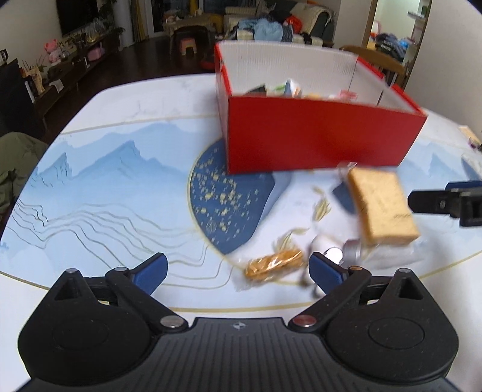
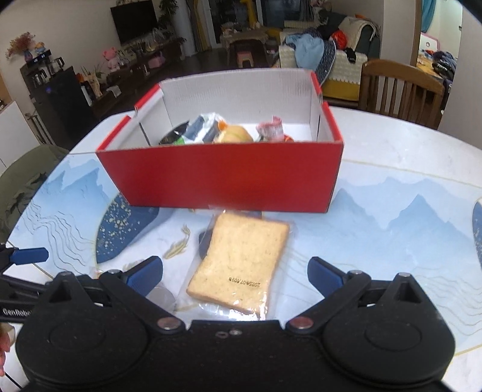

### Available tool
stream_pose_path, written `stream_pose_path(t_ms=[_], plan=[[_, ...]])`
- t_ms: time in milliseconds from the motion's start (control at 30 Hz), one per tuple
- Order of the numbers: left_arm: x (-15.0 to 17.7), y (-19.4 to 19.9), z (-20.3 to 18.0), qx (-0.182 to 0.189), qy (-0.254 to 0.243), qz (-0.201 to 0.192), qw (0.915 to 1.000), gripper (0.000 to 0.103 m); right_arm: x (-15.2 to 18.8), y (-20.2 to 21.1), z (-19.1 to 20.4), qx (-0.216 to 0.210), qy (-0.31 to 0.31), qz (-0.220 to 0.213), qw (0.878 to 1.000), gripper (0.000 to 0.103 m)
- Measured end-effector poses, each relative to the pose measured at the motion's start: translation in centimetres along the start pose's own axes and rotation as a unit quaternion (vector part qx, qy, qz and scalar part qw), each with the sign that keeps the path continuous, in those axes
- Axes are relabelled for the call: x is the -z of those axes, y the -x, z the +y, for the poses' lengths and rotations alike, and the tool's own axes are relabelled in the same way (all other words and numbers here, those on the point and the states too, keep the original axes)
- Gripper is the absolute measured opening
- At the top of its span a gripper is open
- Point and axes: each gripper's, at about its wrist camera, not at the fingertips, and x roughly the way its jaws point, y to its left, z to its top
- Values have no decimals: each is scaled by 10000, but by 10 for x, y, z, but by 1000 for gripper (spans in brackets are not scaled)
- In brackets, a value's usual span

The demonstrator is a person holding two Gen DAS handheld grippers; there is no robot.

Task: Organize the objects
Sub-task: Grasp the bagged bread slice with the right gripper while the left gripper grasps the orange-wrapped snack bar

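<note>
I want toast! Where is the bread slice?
The wrapped bread slice lies flat on the table, just in front of the red box, between the open right gripper's fingers.

Both views face red box (image 1: 316, 132).

Wooden chair (image 2: 400, 90), television (image 2: 134, 19), sofa (image 2: 346, 57).

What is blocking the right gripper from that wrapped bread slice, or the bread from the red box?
Nothing visible blocks the right gripper: its fingers are open with the bread lying between them. On the way to the box, only the near wall stands; the bread must be lifted over it.
</note>
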Motion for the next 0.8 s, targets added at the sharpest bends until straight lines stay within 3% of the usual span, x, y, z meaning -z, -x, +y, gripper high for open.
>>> stream_pose_path(t_ms=[467, 800], plan=[[9, -44, 0, 131, 157, 274, 9994, 101, 3, -46, 5, 168, -65, 388, 9991, 102], [4, -52, -12, 42, -206, 154, 9997, 101, 2, -69, 9, 375, -119, 563, 9976, 102]])
